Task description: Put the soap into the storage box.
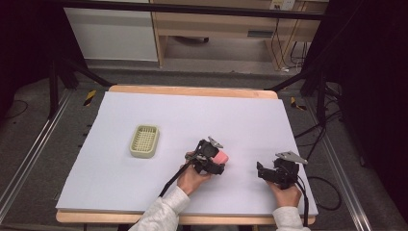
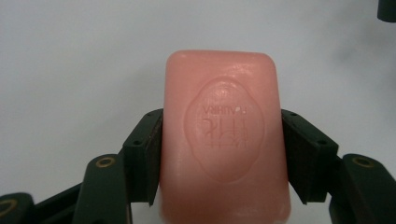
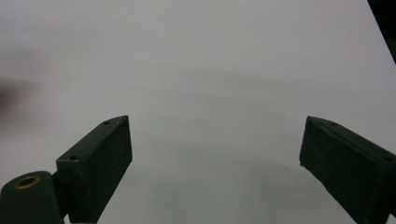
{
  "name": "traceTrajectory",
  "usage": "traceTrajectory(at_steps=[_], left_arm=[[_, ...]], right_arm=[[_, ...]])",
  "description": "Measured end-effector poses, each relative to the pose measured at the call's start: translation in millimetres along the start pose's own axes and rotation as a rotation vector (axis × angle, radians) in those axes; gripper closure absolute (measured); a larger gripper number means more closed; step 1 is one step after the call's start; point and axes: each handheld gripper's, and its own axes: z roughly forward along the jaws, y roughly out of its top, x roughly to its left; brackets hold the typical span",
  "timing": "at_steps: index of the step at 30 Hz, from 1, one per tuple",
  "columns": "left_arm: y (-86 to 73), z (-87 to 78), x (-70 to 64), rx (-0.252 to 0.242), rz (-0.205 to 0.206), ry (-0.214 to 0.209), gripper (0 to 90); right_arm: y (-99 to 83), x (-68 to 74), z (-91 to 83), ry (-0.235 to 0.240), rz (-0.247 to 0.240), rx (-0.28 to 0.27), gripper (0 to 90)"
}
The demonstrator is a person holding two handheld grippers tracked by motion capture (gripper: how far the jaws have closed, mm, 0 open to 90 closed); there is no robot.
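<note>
A pink bar of soap [image 2: 224,140] with an embossed oval stamp sits between the two black jaws of my left gripper [image 2: 219,149], which is shut on its long sides. In the high view the soap [image 1: 221,157] shows just right of table centre, held by the left gripper [image 1: 214,159]. A pale green slotted soap dish [image 1: 144,141] lies on the white table cover to the left of it. My right gripper [image 1: 263,172] rests near the front right of the table; in its own view the right gripper [image 3: 215,154] stands open over bare white surface.
The white cover [image 1: 192,120] spreads over a wooden table whose edge [image 1: 192,90] shows at the back. Black frame legs and cables stand beyond the table's left and right sides. A sleeve [image 1: 161,211] comes in at the front edge.
</note>
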Motion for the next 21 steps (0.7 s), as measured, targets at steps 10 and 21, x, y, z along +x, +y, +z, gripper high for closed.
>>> traceTrajectory(at_steps=[10, 21], left_arm=[[-9.3, -21.3, 15.6, -0.018, -0.014, 0.0, 37.0], [-22.1, -42.4, 42.0, -0.048, -0.064, 0.033, 37.0]], right_arm=[[-0.2, -0.2, -0.1, -0.003, -0.009, -0.002, 9.6], [-0.3, -0.1, 0.3, -0.007, -0.014, -0.001, 9.6]])
